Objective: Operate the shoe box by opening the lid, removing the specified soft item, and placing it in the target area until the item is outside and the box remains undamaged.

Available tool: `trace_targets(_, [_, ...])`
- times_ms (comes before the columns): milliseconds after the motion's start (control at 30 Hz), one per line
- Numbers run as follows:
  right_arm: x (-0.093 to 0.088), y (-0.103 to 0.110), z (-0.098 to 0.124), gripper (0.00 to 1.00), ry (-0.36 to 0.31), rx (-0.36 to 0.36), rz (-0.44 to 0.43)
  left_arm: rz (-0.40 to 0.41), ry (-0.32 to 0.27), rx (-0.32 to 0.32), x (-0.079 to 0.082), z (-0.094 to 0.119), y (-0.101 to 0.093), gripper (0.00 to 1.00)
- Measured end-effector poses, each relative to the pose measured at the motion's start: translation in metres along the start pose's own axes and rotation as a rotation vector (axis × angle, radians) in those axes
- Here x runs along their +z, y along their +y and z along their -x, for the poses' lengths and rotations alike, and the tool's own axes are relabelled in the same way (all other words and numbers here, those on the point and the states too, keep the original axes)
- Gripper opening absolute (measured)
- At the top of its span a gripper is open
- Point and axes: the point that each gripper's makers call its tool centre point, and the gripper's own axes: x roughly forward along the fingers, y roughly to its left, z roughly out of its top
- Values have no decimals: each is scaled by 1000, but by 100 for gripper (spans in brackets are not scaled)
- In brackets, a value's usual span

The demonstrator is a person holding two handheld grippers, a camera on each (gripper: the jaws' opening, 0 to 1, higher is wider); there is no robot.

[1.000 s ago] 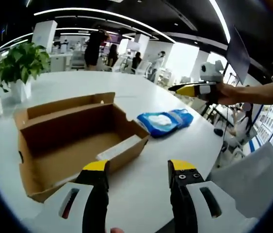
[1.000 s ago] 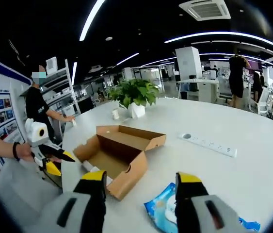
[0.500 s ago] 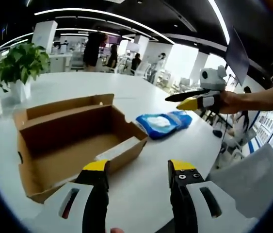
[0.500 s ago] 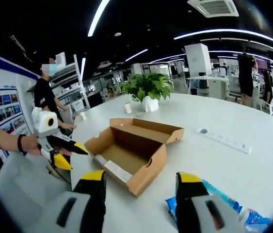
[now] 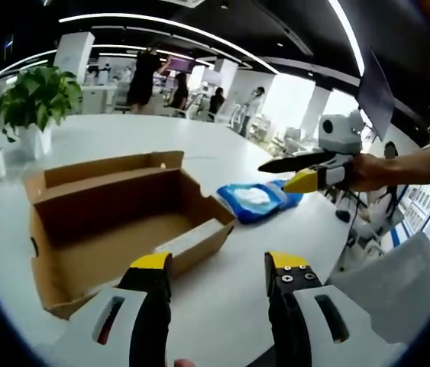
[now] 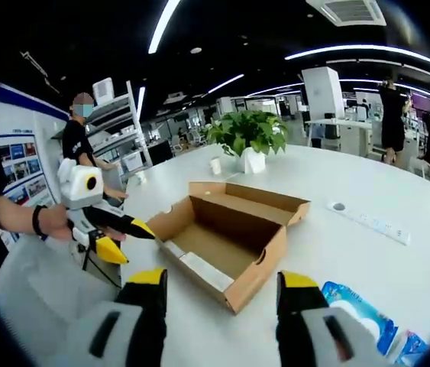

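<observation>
Plant: a leafy potted plant [image 5: 33, 99] in a white pot stands at the far left of my left gripper view, on the white table [image 5: 222, 306], well apart from the box. In my right gripper view it [image 6: 249, 136] stands behind the box.

Shoe box: the brown cardboard shoe box [image 5: 115, 222] lies open on the table, its lid folded back at the far side. In my right gripper view it [image 6: 226, 233] sits in the middle, just ahead of my jaws.

Box contents: I see bare cardboard floor, with a pale strip lying along the inside of the near wall. I cannot tell what the strip is.

Soft item: the blue pack with a white patch [image 5: 254, 200] lies on the table outside the box, just beside its right end. In my right gripper view it [image 6: 356, 313] lies at the lower right, near my right jaw.

Left gripper: my left gripper [image 5: 220, 264] hangs over the table in front of the box, jaws apart, with nothing between them. In my right gripper view it [image 6: 127, 241] shows at the left, hand around it.

Right gripper: my right gripper [image 6: 220, 279] has its jaws spread and holds nothing. In my left gripper view it [image 5: 287, 172] hovers above the blue pack's right end, jaws parted.

Power strip: a white strip [image 6: 367, 222] lies on the table to the right of the box.

People: one stands by shelves at the left of my right gripper view; others stand far behind.
</observation>
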Motion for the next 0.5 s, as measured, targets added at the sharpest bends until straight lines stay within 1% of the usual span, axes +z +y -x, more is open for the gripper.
trace_targets(133, [1,0,1,56,-12,-1,-11,5,1,3,-1,0,1,50])
trace_targets(300, [-4,1,-1,57,8,-6,17,20,-3,16,-1,1,7,50])
trace_targets(500, [-4,1,-6,57,11,1,15,21,5,16,-4,1,7,50])
